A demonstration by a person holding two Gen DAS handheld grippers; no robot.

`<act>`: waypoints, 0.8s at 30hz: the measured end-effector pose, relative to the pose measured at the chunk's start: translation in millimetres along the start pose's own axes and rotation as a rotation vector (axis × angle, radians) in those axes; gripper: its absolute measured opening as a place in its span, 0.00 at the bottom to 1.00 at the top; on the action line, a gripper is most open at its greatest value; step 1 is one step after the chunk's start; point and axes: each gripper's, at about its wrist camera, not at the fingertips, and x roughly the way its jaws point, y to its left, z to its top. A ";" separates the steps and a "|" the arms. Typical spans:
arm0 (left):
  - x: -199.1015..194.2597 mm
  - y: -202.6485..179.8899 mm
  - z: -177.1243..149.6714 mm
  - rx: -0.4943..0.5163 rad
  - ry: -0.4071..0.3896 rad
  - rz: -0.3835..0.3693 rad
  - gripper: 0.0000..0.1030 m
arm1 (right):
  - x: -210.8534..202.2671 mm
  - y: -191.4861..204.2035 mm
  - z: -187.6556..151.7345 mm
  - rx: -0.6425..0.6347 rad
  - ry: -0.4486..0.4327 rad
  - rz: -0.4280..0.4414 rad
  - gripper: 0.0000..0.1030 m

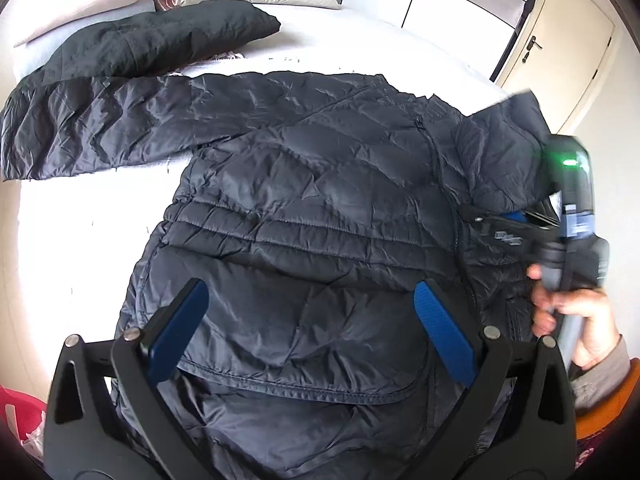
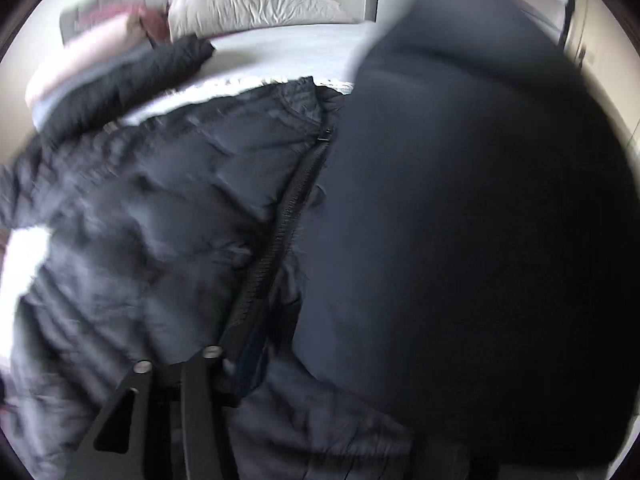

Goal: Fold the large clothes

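Left wrist: puffy dark jacket (image 1: 304, 200) (wrinkled)

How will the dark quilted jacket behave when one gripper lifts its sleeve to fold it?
The jacket probably hangs floppy: the sleeve lifted by the right gripper drapes loosely. Its shiny wrinkled shell looks slippery, so it may slide on the bed. The puffy quilting suggests it is light and may spring back.
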 end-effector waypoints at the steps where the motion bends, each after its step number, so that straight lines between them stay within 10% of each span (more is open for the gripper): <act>1: -0.2 1.7 0.4 -0.003 0.002 -0.002 0.99 | -7.8 -4.1 -0.6 0.014 -0.006 0.050 0.59; 9: -4.1 10.6 1.3 -0.028 -0.002 -0.011 0.99 | -67.4 -39.2 -24.0 0.083 -0.112 0.141 0.63; 15: -3.6 12.5 0.4 -0.036 0.002 -0.004 0.99 | -51.3 -43.1 -33.8 0.074 -0.049 -0.017 0.63; 24: -0.5 16.5 2.6 -0.055 0.015 -0.004 0.99 | -6.0 66.0 -26.6 -0.390 -0.093 -0.273 0.50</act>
